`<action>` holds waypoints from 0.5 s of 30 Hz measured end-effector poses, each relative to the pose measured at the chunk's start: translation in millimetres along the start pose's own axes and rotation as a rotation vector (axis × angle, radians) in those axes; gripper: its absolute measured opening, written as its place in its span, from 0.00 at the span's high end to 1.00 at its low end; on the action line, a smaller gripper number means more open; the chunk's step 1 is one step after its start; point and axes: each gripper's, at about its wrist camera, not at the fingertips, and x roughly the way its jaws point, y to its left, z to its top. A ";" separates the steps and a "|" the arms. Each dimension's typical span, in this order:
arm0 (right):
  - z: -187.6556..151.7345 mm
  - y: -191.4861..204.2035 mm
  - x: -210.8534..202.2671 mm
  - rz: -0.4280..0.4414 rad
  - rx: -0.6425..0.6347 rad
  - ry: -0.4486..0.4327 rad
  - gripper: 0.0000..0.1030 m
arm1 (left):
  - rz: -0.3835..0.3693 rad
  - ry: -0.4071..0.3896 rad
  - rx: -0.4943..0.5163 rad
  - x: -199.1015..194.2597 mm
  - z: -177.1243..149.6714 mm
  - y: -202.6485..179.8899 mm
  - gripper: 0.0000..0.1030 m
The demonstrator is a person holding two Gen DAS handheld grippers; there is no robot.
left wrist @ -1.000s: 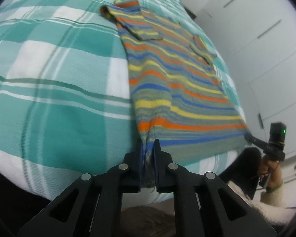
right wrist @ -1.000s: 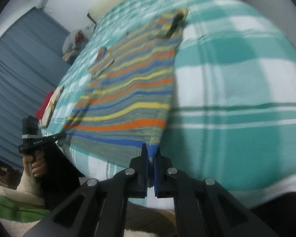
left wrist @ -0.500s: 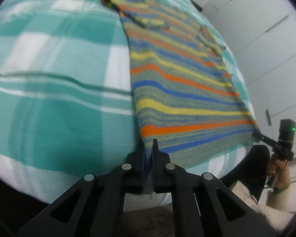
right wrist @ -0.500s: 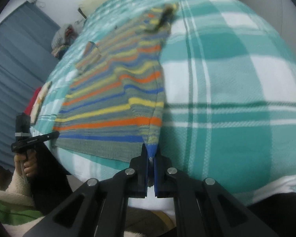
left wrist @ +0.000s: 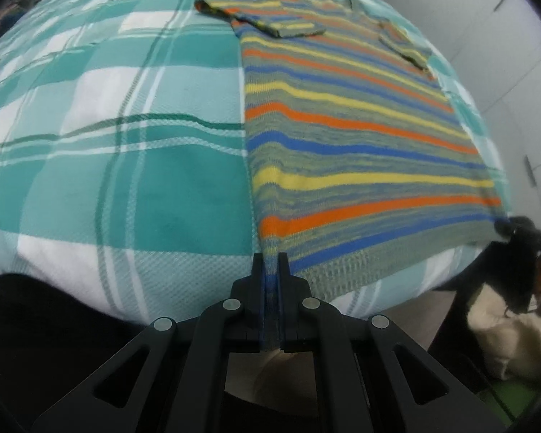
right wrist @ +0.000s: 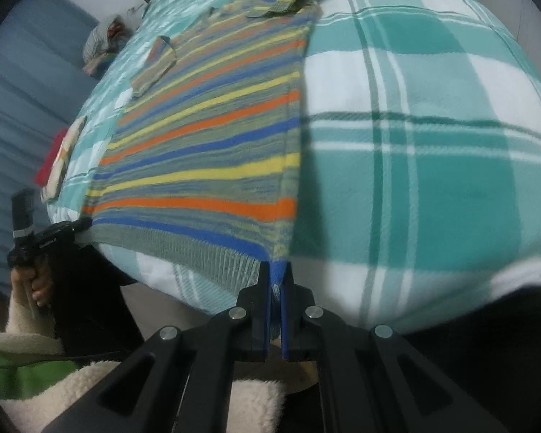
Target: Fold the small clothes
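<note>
Checked bedspread lies bare beside the striped sweater; left claw and right claw pinch its hem corners.

- The right gripper is clamped on the near right hem corner of the striped sweater.
- The sweater lies flat on the teal plaid bedspread, both sleeves folded inward.
- At far left, the left gripper, held by a hand, pinches the opposite hem corner.
- Red and pale items, perhaps clothes, lie blurred near the bed's left edge.
</note>
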 end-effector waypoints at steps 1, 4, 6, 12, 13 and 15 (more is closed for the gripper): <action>-1.7 2.4 -2.6 -0.005 -0.003 -0.007 0.97 | 0.006 -0.005 0.006 -1.7 -0.7 -1.8 0.97; -1.8 -2.3 8.6 -0.038 0.015 0.008 0.97 | 0.050 0.023 0.011 16.2 -3.5 2.3 0.97; 0.0 -12.2 27.6 -0.078 0.030 0.032 0.97 | 0.075 0.037 0.009 33.8 -1.9 2.1 0.97; 0.9 -19.3 36.9 -0.076 0.058 0.026 0.96 | 0.141 -0.007 0.024 26.4 -7.6 -8.9 0.85; 0.0 -20.6 34.4 -0.067 0.061 0.027 0.90 | 0.146 -0.011 0.022 22.0 -10.0 -9.0 0.70; -3.3 -23.2 26.1 -0.080 0.064 0.036 0.76 | 0.183 -0.019 0.022 9.6 -15.0 -5.6 0.40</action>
